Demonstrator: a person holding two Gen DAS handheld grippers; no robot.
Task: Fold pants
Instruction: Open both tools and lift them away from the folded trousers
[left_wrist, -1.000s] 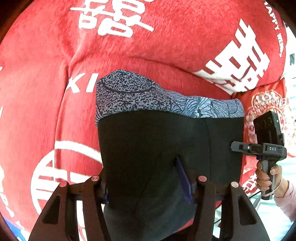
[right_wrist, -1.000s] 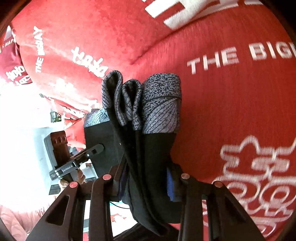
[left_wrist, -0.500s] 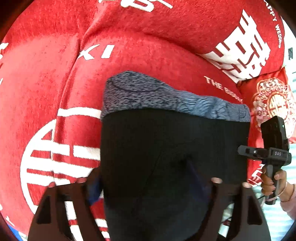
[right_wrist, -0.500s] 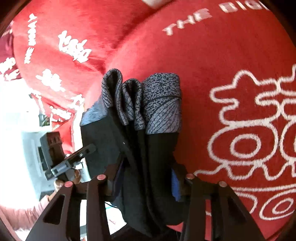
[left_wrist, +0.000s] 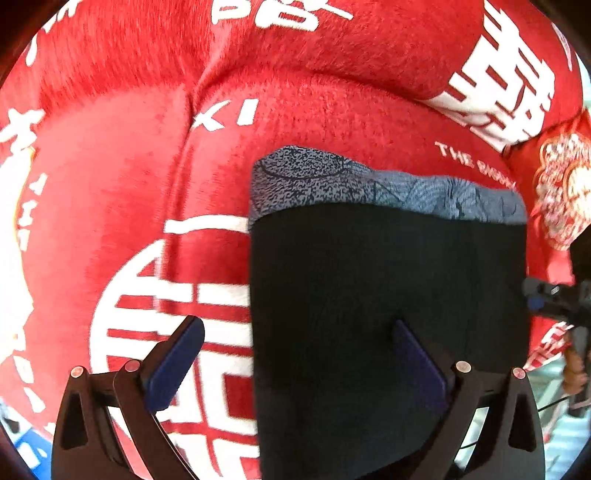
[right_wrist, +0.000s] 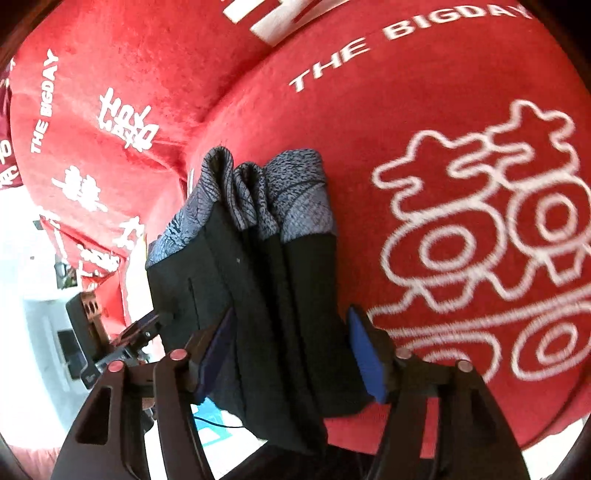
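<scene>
Pants (left_wrist: 388, 295) on sofa (left_wrist: 110, 166) | left gripper (left_wrist: 299, 354) released | right gripper (right_wrist: 291, 350) released, straddling folds

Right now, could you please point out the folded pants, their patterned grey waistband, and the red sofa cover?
Folded pants (left_wrist: 388, 280), left wrist view, on the flat black panel.
Patterned grey waistband (right_wrist: 299, 188), right wrist view, on the bunched speckled band.
Red sofa cover (left_wrist: 122, 155), left wrist view, on plain red plush.

We see the folded pants (left_wrist: 388, 295) lying on the sofa seat cushion (left_wrist: 314, 118), waistband (left_wrist: 388, 188) toward the backrest (left_wrist: 332, 44) behind it.
</scene>
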